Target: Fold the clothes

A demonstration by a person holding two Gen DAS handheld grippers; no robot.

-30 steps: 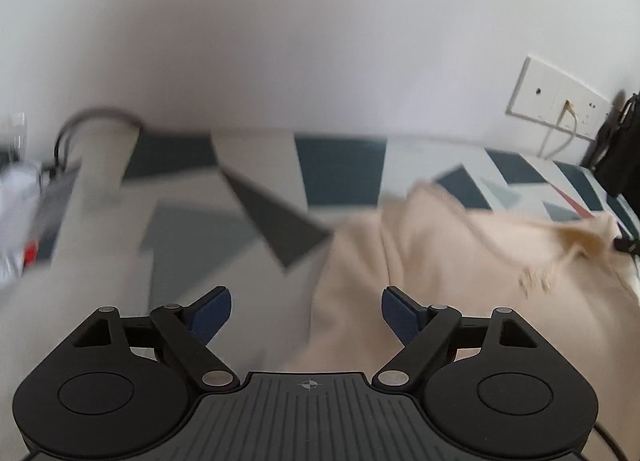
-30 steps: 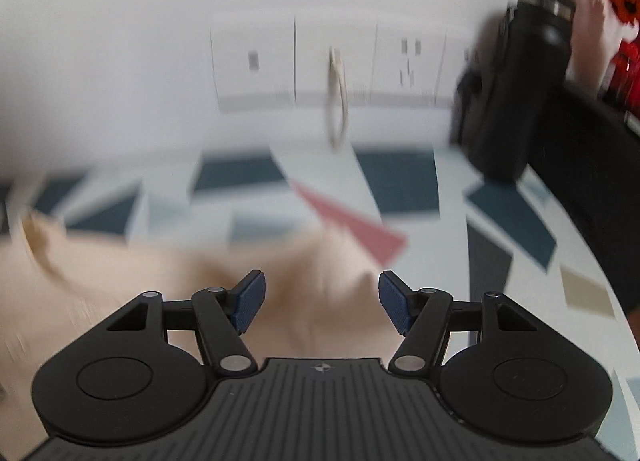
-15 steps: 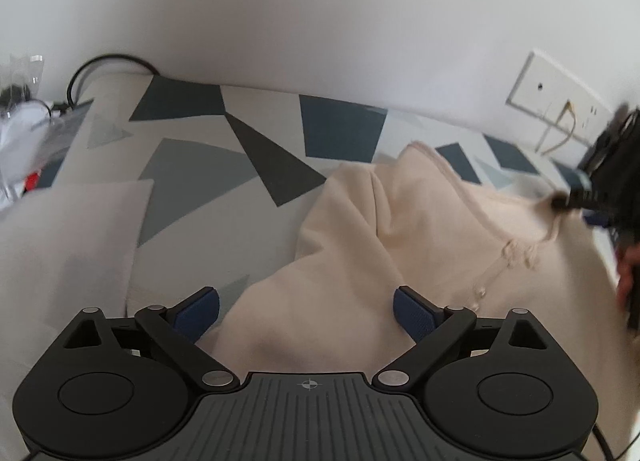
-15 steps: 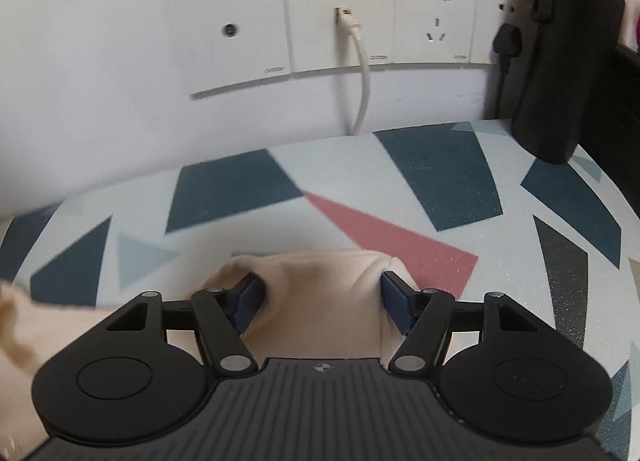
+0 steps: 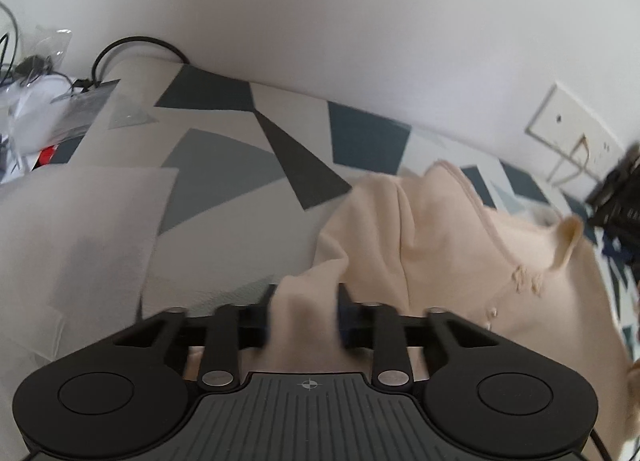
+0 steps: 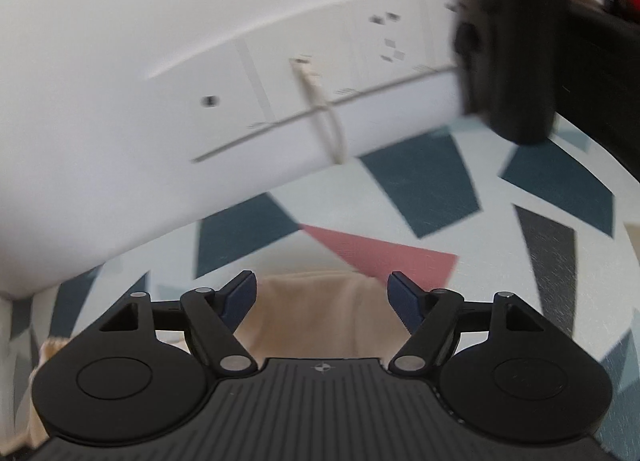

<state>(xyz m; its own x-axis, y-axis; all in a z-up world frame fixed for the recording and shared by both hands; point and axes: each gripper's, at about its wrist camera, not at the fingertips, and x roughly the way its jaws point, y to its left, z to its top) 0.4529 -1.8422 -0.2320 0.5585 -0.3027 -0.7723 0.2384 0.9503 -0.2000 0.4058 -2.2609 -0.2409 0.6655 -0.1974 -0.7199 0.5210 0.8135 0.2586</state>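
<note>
Soft, even daylight lit both fisheye views; edges bowed, and motion blur smeared the wall sockets [image 6: 320, 97].

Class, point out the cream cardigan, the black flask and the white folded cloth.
cream cardigan [image 5: 440, 237]: left wrist view, on its rumpled body.
black flask [image 6: 516, 41]: right wrist view, mid-body, blurred.
white folded cloth [image 5: 80, 229]: left wrist view, on its flat top.
</note>
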